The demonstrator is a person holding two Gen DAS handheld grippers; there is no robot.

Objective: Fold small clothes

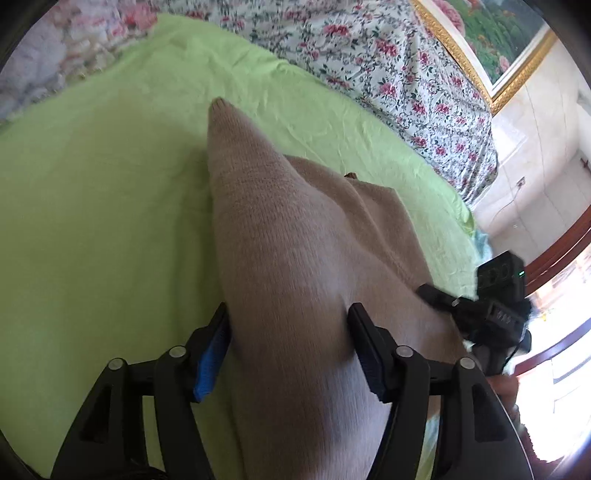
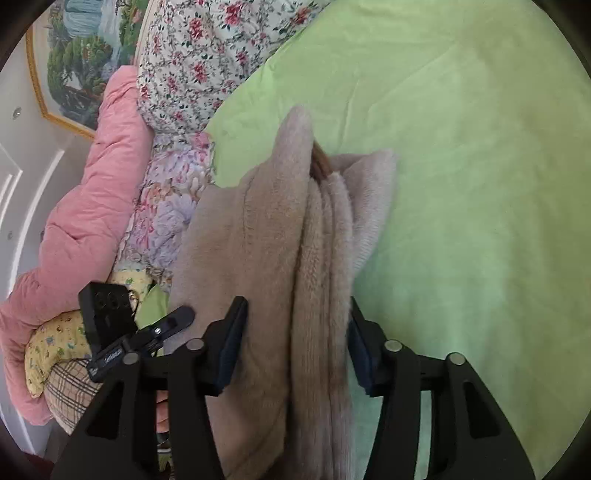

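A beige knit garment (image 1: 280, 236) lies folded over on the green sheet (image 1: 92, 192). My left gripper (image 1: 290, 350) is shut on a thick fold of it, the cloth bulging up between the fingers. In the right wrist view my right gripper (image 2: 295, 343) is shut on several bunched layers of the same garment (image 2: 280, 229), whose fleecy inner side shows. A brown tag (image 2: 319, 162) sticks out near the far end. The other gripper shows in the left wrist view at the right (image 1: 491, 306) and in the right wrist view at the left (image 2: 122, 325).
A floral quilt (image 1: 388, 66) lies behind the green sheet. A pink quilt (image 2: 92, 206), a purple floral pillow (image 2: 166, 206) and yellow patterned cloth (image 2: 55, 339) lie at the left. A framed painting (image 1: 491, 33) hangs on the wall. A window (image 1: 561, 332) is at the right.
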